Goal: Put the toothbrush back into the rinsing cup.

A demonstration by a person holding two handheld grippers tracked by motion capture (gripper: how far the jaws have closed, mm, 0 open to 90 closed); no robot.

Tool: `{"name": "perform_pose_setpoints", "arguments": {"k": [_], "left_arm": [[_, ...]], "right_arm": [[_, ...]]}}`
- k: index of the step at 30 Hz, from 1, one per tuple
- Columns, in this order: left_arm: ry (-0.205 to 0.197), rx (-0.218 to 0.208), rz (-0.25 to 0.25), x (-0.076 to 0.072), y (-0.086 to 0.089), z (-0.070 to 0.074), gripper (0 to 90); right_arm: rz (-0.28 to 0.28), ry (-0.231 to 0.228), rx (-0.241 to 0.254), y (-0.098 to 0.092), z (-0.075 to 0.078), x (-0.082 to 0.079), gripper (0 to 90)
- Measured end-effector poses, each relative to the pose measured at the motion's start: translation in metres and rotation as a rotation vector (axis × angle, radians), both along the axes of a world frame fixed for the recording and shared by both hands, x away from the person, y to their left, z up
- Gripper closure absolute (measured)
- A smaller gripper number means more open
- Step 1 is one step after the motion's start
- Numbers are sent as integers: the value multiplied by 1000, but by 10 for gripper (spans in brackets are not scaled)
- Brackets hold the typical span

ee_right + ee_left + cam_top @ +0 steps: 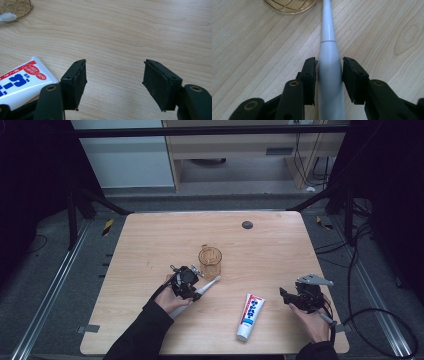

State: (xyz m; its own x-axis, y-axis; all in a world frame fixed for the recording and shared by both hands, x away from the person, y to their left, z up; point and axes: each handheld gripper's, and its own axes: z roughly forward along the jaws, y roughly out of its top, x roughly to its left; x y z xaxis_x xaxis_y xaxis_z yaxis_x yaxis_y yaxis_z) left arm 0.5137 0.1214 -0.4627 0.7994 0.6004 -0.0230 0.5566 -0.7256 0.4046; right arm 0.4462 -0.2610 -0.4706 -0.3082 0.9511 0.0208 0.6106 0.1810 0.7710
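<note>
Toothbrush (329, 75) lies flat on the wooden table (150, 240), its head beside the empty amber cup (210, 261), its handle between my left gripper's (329, 72) pads, one touching, the other just clear. My right gripper (113, 80) stands spread near the toothpaste tube (20, 80), holding nothing.

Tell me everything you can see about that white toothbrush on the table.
The toothbrush is white, smooth and glossy, probably plastic, with a thick handle that tapers past a thin seam ring into a slim neck. It lies flat on the pale wooden table, its bristled head right by the foot of the amber glass cup. The left gripper straddles the handle, a jaw on each side; the left jaw seems to touch it, with a slight gap at the right one, so it is not yet gripped.
</note>
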Motion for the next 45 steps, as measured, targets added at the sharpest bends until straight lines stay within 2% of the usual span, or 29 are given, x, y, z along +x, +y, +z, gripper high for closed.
{"name": "perform_pose_setpoints", "arguments": {"k": [14,21,29,32,36,45], "left_arm": [[12,-18,24,1,0,-5,659],[-13,-18,23,-2,3,-3,664],[-58,-79,25,-13,12,16,666],[-67,-106,16,-19,16,23,666],[-100,-142,2,-28,22,32,666],[-149,-195,13,-36,28,49,667]], "right_arm": [[1,2,1,0,0,0,350],[-2,3,5,-1,0,-1,350],[-6,3,4,-3,0,-1,351],[-7,2,3,-3,-1,-1,352],[-8,5,1,-3,-2,-1,353],[-15,7,7,-4,-1,-1,355]]}}
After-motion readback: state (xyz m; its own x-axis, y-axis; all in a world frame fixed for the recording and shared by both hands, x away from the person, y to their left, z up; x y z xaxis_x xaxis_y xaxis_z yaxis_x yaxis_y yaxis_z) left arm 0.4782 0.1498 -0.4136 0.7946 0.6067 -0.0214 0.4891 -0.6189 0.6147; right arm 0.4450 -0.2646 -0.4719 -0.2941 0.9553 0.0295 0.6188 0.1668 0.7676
